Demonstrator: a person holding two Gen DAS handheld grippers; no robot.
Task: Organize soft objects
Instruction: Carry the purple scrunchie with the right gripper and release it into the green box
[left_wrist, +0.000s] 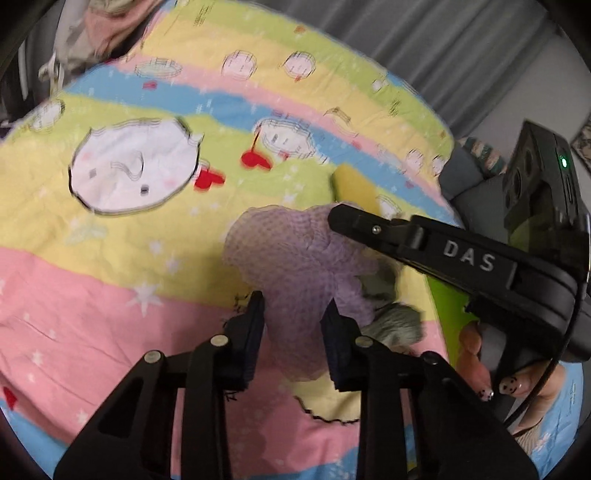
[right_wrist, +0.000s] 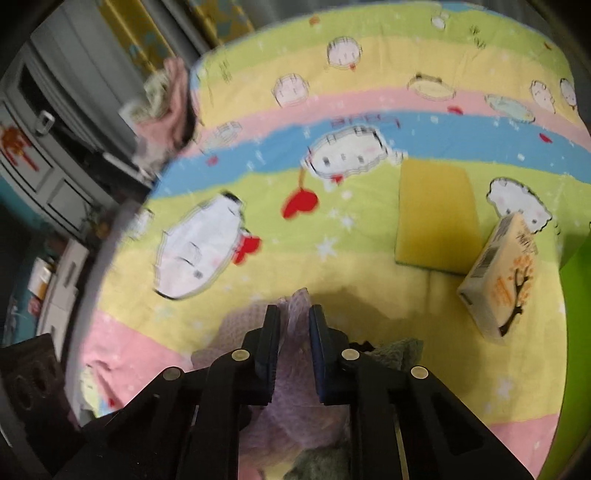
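A lilac mesh cloth (left_wrist: 295, 258) lies bunched on the striped cartoon bedspread (left_wrist: 129, 240). My left gripper (left_wrist: 293, 306) has its jaws around the cloth's near end and grips it. My right gripper (left_wrist: 332, 218) reaches in from the right onto the cloth's far edge. In the right wrist view my right gripper (right_wrist: 293, 312) is shut on a fold of the lilac cloth (right_wrist: 295, 406). A grey-green fuzzy item (left_wrist: 391, 325) lies under the cloth's right side and shows in the right wrist view (right_wrist: 399, 350). A yellow sponge (right_wrist: 436, 214) lies farther out.
A small cream carton (right_wrist: 498, 280) leans beside the sponge. A bright green container (right_wrist: 576, 350) stands at the right edge. Pink and grey clothes (right_wrist: 166, 107) hang off the bed's far left corner. Grey cabinets (right_wrist: 55, 147) stand beyond the bed.
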